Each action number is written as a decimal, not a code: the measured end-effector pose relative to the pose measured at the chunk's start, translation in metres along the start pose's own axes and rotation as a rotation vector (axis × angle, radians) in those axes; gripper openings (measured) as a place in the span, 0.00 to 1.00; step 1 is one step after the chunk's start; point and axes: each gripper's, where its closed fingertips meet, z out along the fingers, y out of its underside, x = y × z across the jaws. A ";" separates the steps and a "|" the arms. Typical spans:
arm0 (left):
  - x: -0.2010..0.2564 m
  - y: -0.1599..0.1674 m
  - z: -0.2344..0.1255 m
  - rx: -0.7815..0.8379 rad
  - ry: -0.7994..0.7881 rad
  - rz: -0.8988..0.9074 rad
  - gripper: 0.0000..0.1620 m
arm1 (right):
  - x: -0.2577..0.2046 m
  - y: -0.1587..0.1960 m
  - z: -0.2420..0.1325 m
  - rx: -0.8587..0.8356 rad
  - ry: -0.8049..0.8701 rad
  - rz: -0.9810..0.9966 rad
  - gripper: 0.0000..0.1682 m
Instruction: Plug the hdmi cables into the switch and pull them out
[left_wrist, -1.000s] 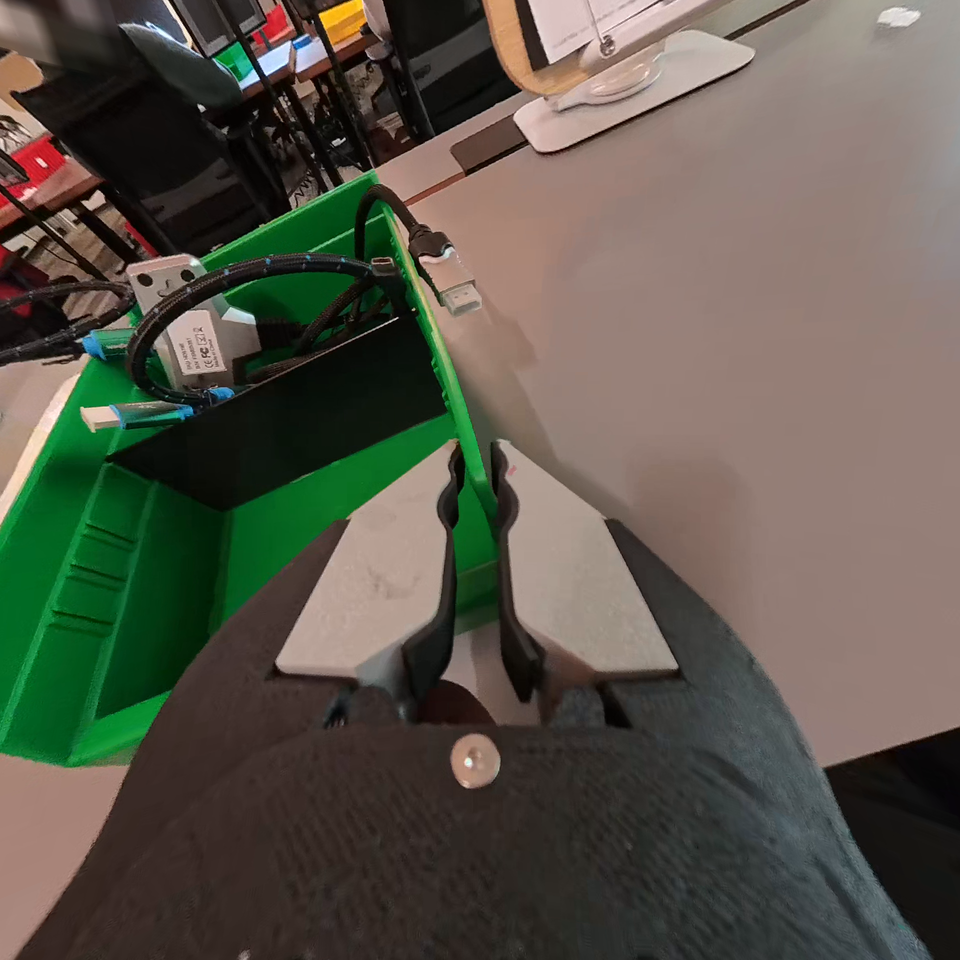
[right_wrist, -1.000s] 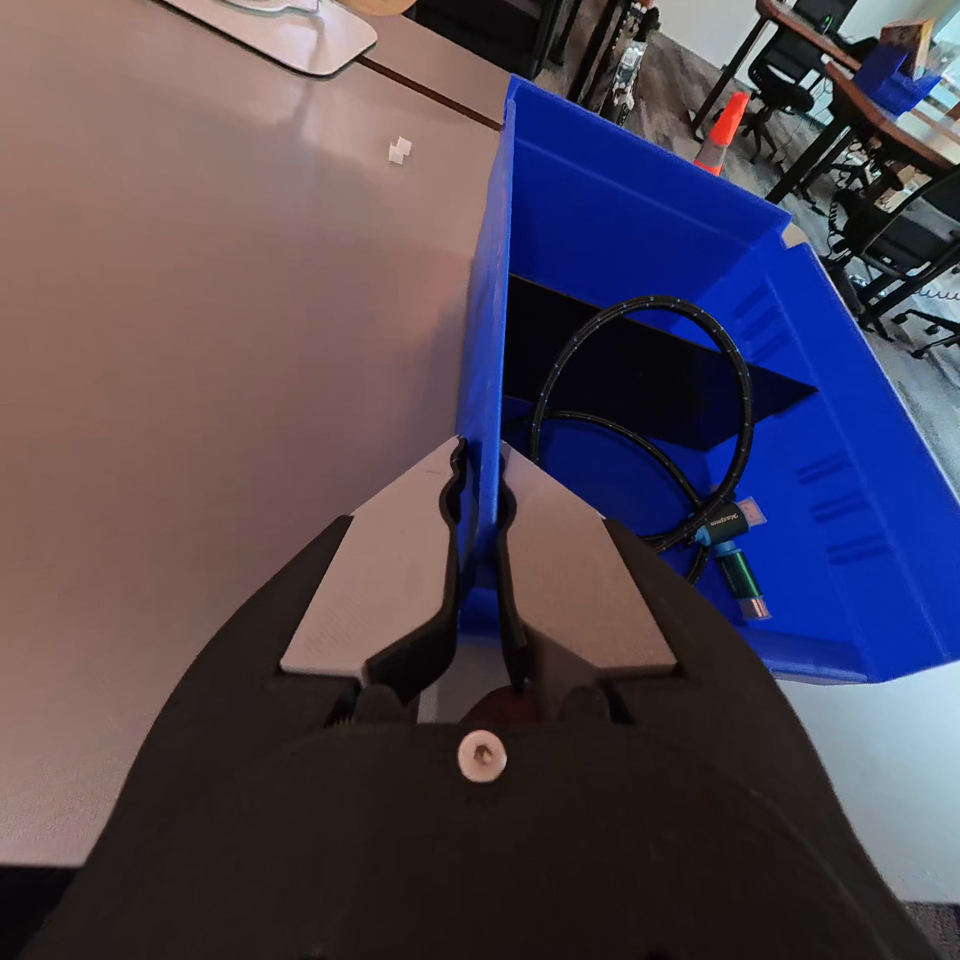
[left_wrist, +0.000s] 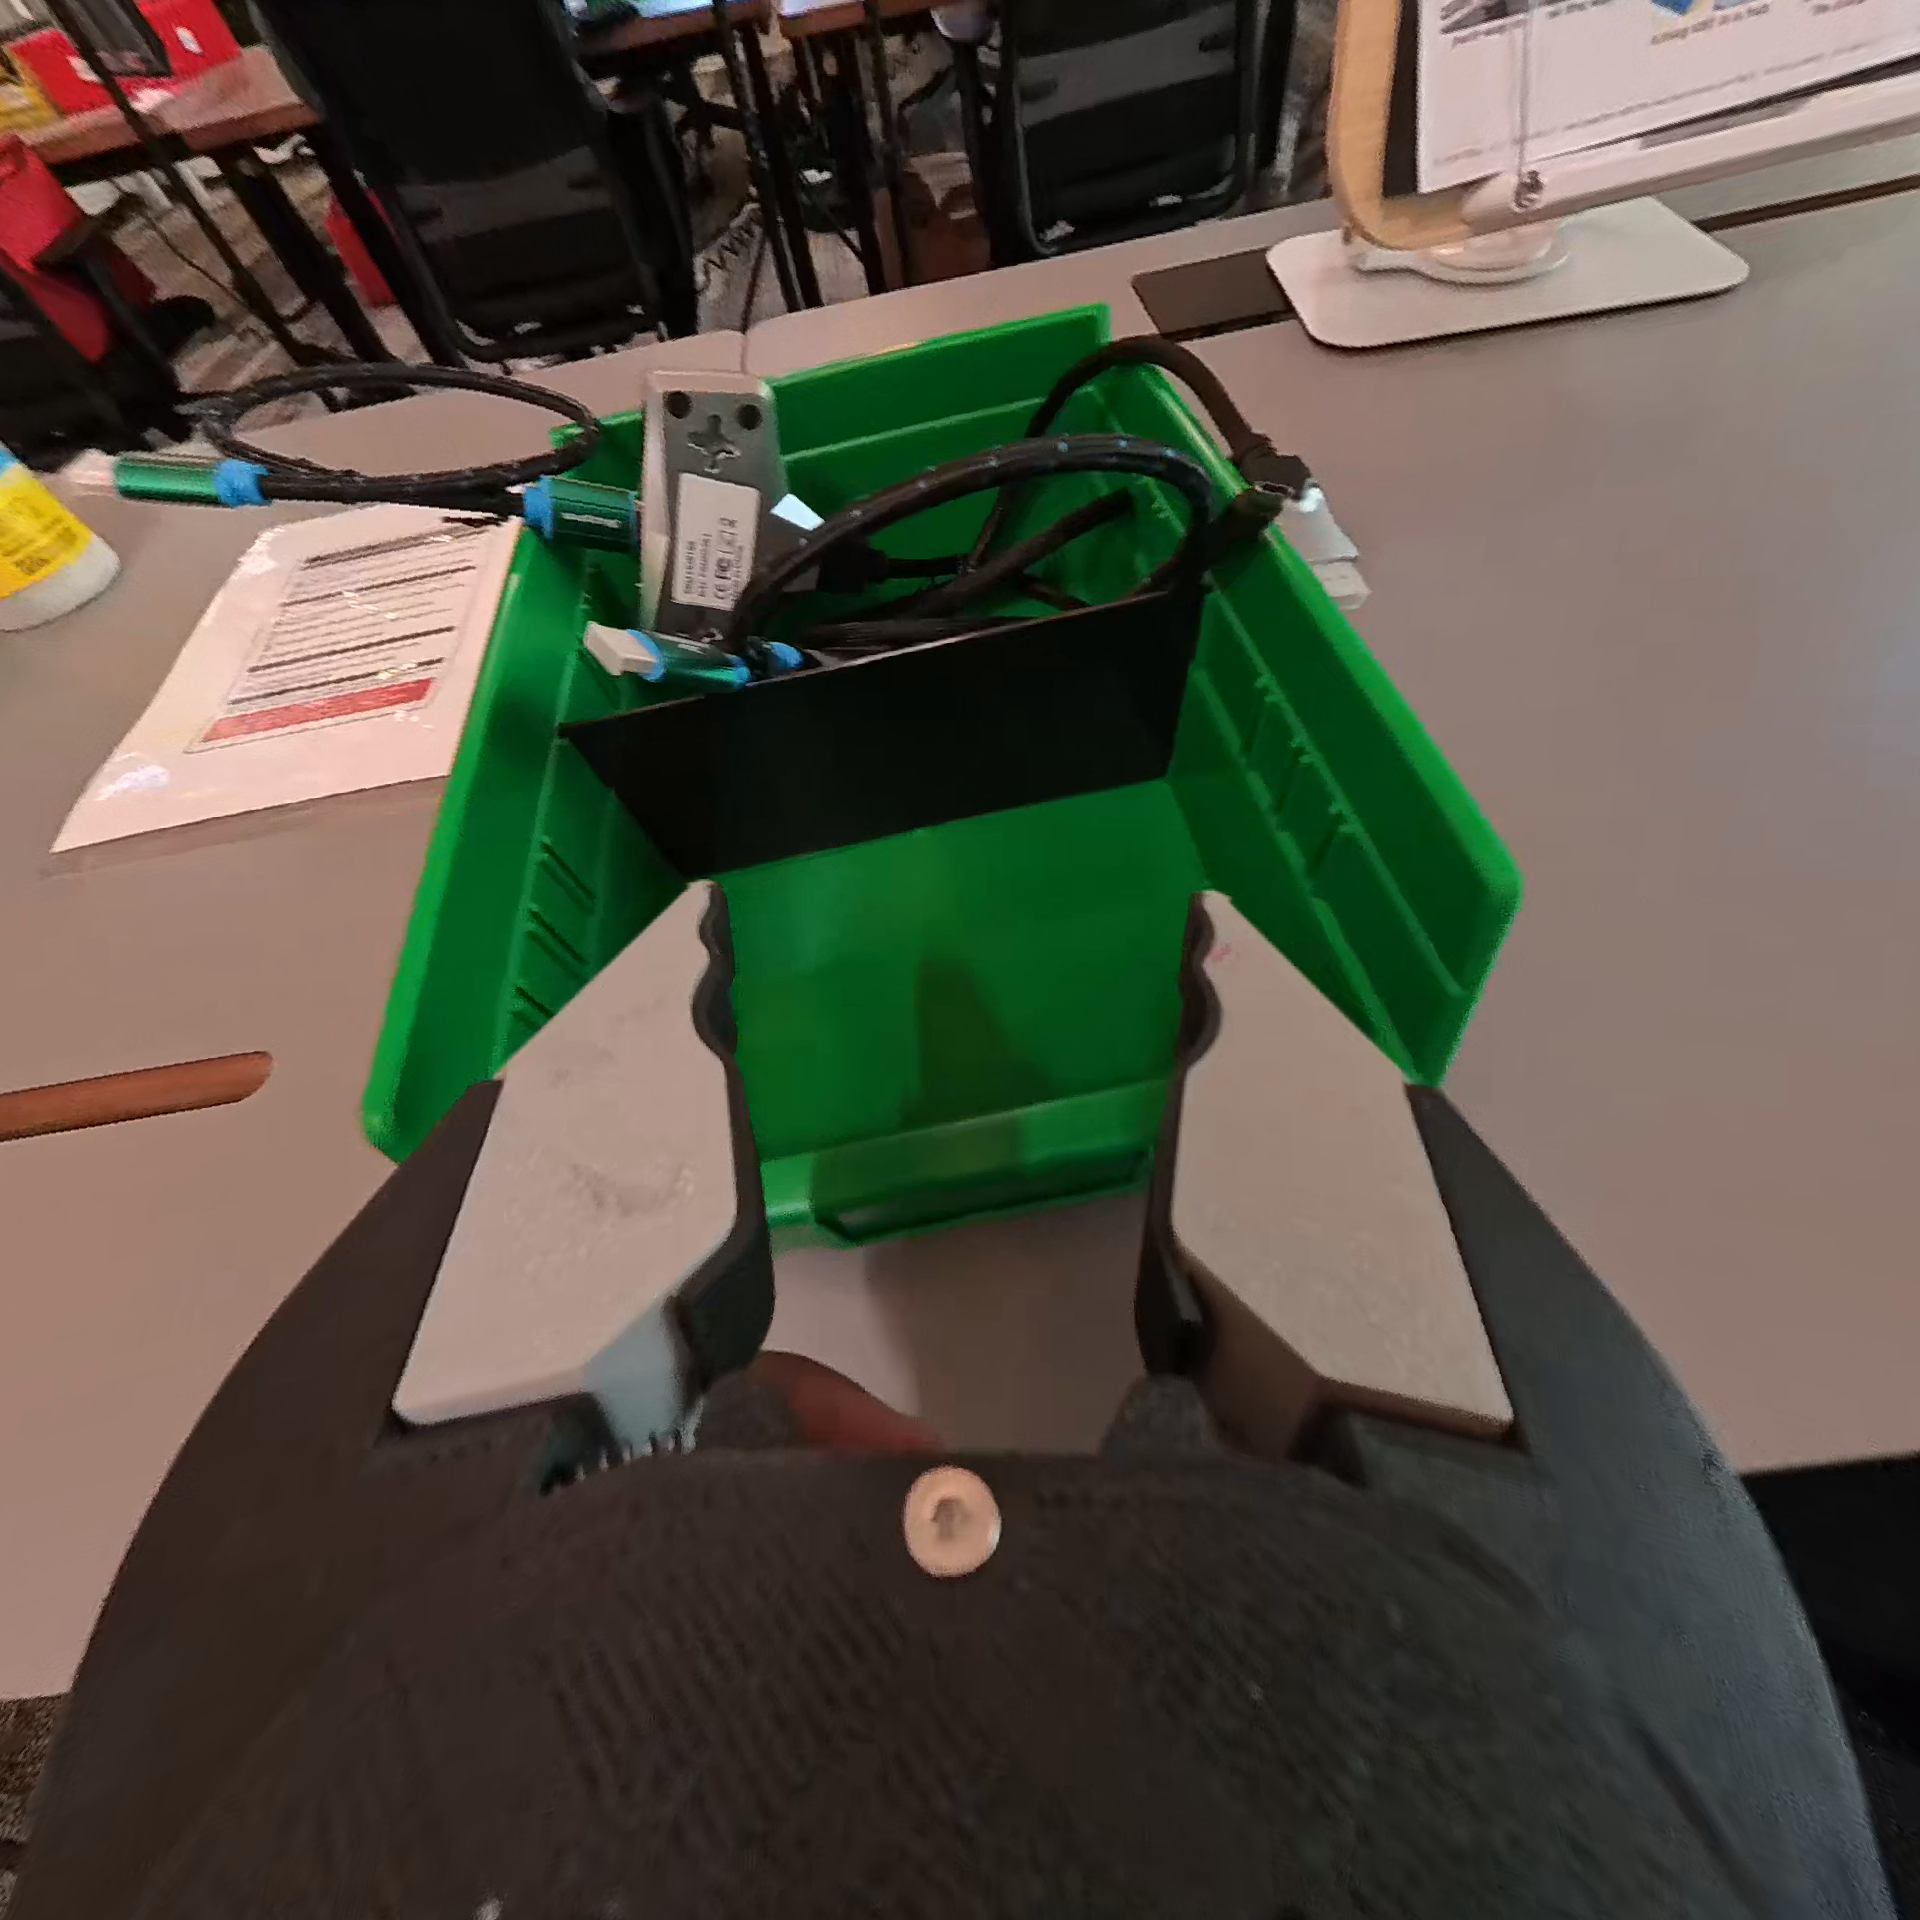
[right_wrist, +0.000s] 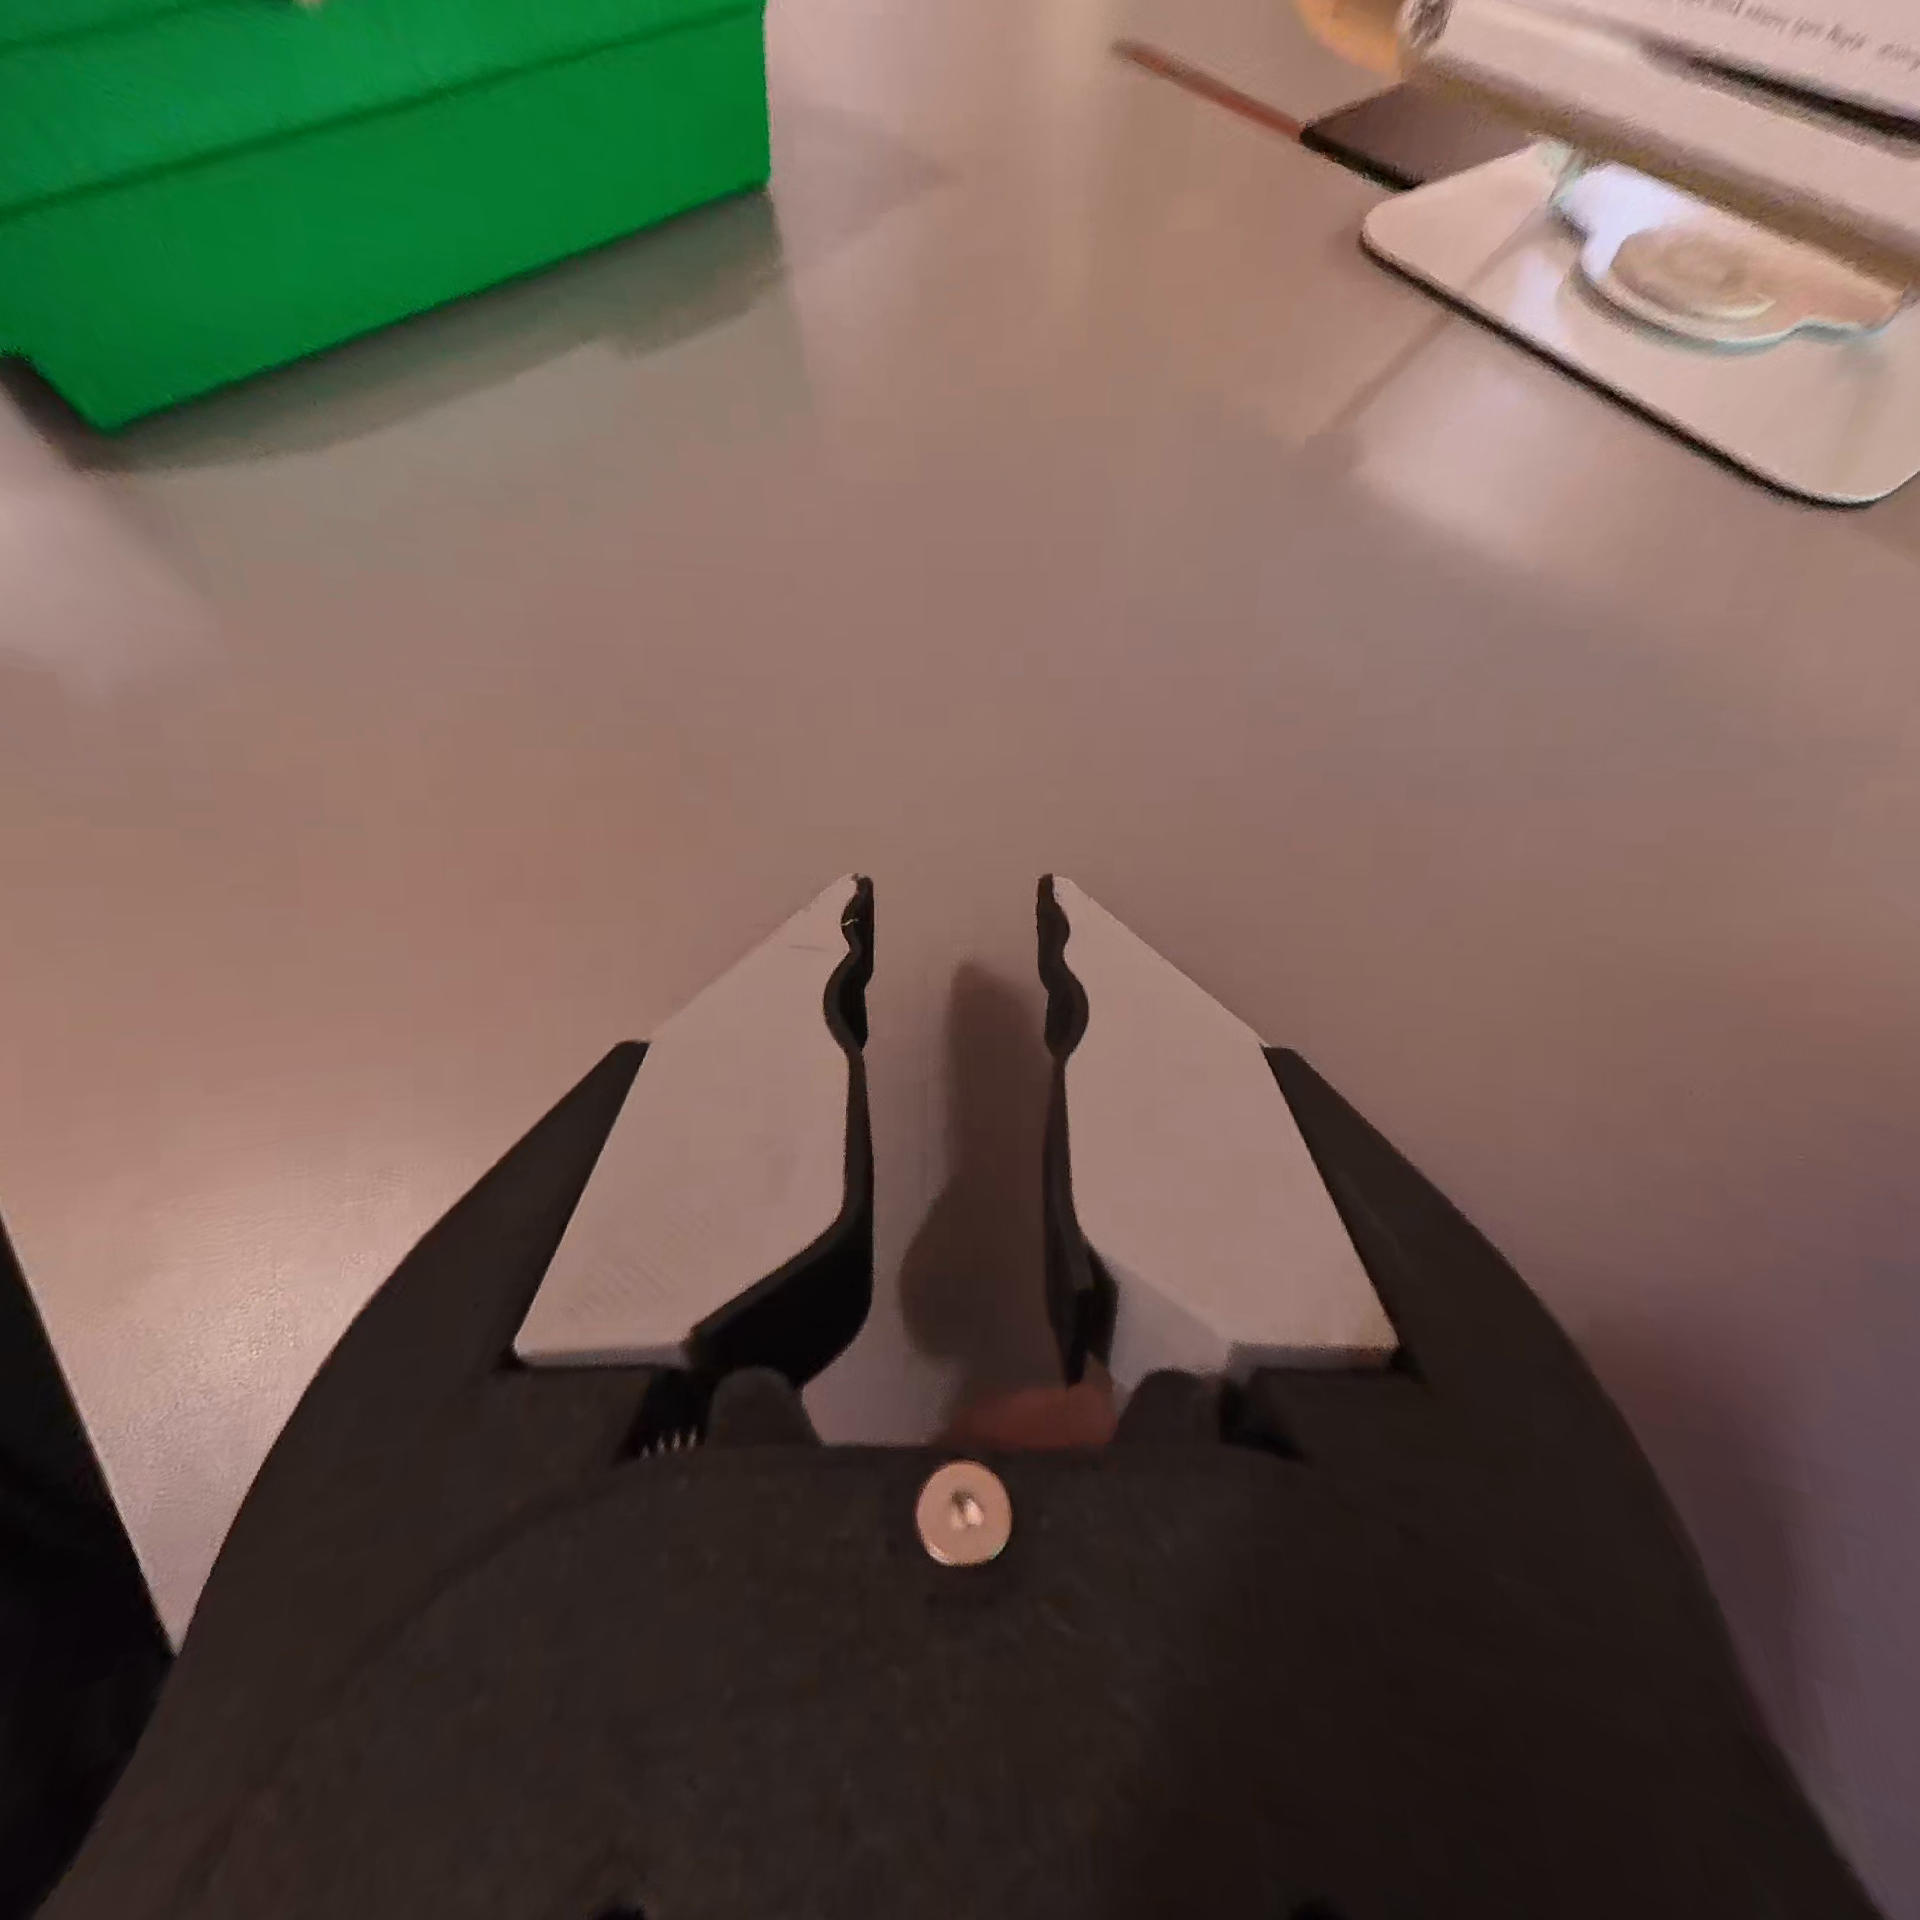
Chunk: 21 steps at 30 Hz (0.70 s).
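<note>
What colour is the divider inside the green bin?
Black. The divider crosses the green bin, clearest in the left wrist view.

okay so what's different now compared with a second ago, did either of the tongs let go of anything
Yes, both. The left tongs released the green bin's side wall and now hang open before its open front. The right tongs let go of the blue bin's wall, opened, and swung away over the bare table; that bin is out of view. The switch and cables stay in the green bin.

Even indoor light; soft glare on table (right_wrist: 1143, 623); motion blur; wide-angle edge distortion.
</note>
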 end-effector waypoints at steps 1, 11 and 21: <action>-0.003 -0.002 0.001 0.010 -0.013 -0.002 0.52 | 0.003 -0.005 -0.002 0.037 0.003 0.023 0.17; -0.044 -0.057 0.022 0.043 -0.043 0.005 0.35 | 0.006 -0.005 -0.003 0.048 -0.104 0.179 0.19; -0.071 -0.094 0.138 -0.427 0.084 0.491 0.34 | 0.001 -0.006 -0.004 0.055 -0.111 0.143 0.18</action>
